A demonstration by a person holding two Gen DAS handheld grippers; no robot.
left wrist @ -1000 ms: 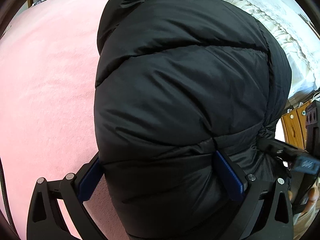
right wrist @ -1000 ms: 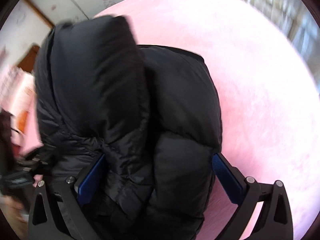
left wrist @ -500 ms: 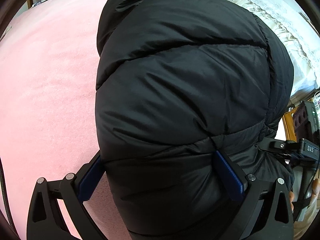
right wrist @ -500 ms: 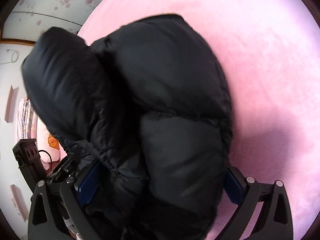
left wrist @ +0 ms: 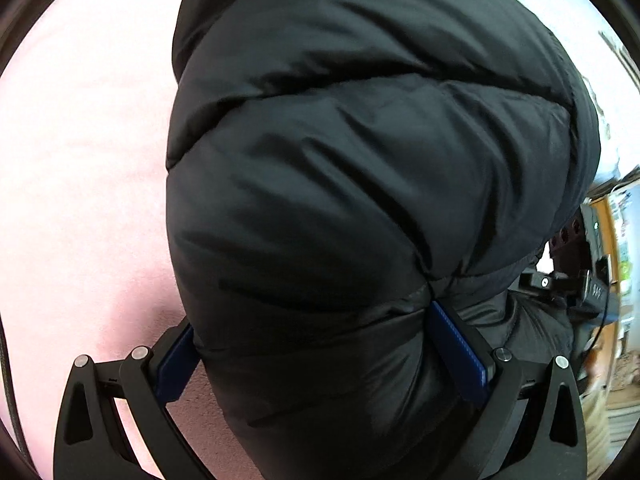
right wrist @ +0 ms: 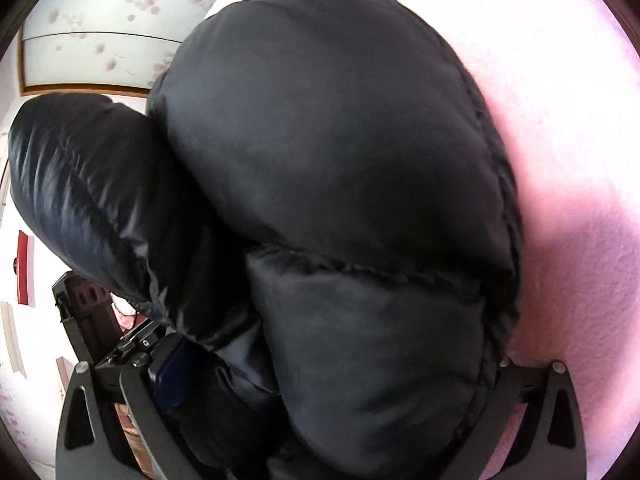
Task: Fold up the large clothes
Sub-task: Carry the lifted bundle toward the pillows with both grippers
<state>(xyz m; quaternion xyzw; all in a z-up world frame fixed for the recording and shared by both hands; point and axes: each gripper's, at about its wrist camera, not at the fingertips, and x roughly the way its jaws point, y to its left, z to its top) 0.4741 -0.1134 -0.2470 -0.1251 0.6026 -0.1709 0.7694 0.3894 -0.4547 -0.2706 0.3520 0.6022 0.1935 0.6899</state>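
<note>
Padding of a black quilted down jacket (left wrist: 360, 200) fills most of both wrist views, bulging up between the fingers of each tool. The left gripper (left wrist: 320, 352) is clamped on a thick fold of the jacket: its blue-padded fingers (left wrist: 456, 352) press into the fabric on either side, with the stitched seam pinched just at the right pad. The right gripper (right wrist: 324, 364) likewise grips a bunched part of the same jacket (right wrist: 340, 160); its left blue pad (right wrist: 170, 372) shows against the cloth, while the other pad is hidden under the puffed material. The garment hangs over a pink fleecy bed cover (left wrist: 80, 160), seen also at the right edge of the right view (right wrist: 580, 160). Beyond it stands a white wall panel with pink blossom print (right wrist: 112, 12).
</note>
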